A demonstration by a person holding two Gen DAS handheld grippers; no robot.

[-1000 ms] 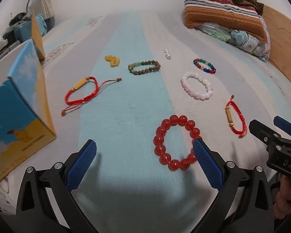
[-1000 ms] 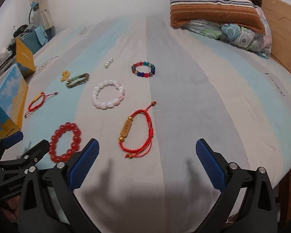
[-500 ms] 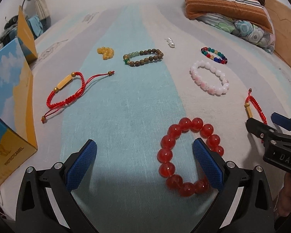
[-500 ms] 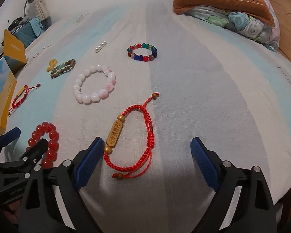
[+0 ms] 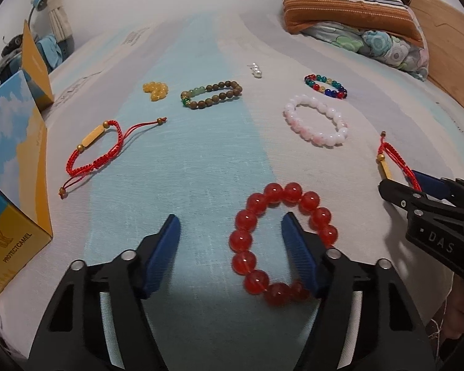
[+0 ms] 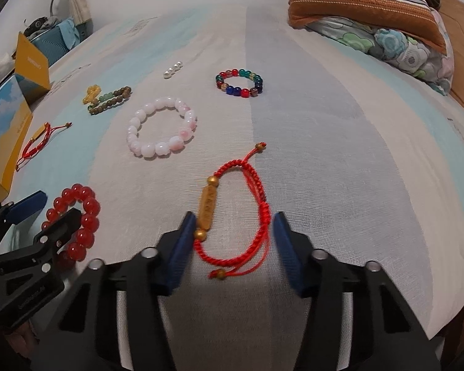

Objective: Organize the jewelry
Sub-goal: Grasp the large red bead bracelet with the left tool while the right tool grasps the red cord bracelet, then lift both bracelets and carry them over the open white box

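On the bed [image 6: 340,160], the right claw [image 6: 233,225] stands spread and grasping nothing, its two blue fingers straddling the near half of the red cord bracelet [image 6: 232,207]. The bracelet's gold bar touches the inside of the left finger, and its long axis runs away from the claw, so a straight squeeze should gather it. The left claw [image 5: 230,227] is likewise released, with its right finger inside the red bead bracelet [image 5: 281,238] and the near beads beside it.
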